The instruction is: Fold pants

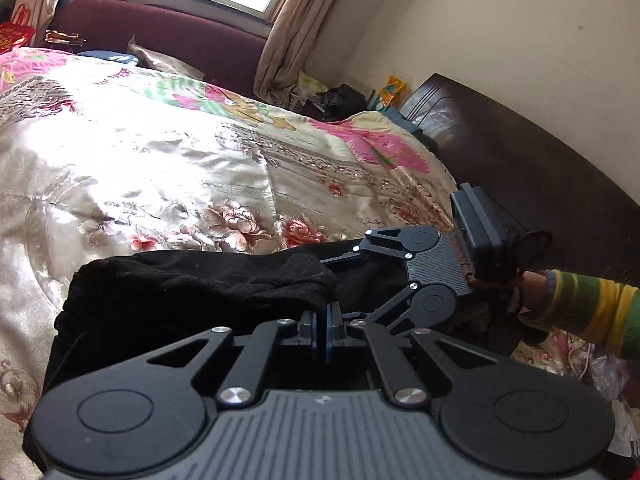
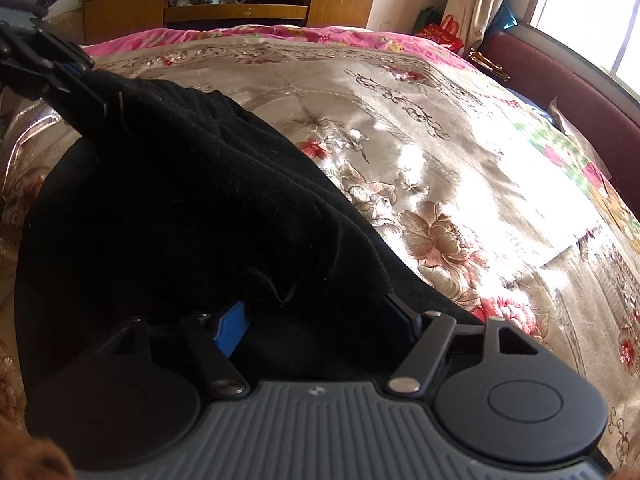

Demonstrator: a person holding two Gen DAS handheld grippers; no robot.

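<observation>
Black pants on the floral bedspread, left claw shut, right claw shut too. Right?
Not quite: the right claw is open, its fingers spread wide around a fold of the black pants, as the right wrist view shows. The left claw is shut, and the pants do lie on the floral bedspread.

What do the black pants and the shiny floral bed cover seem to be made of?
The black pants look like a soft, matte knit or fleece: the surface is fuzzy, holds pale lint and gives no shine. The floral bed cover looks like satin or a silk-like weave: it is glossy, with bright glare patches and embroidered-looking flowers. Neither is certain.
</observation>
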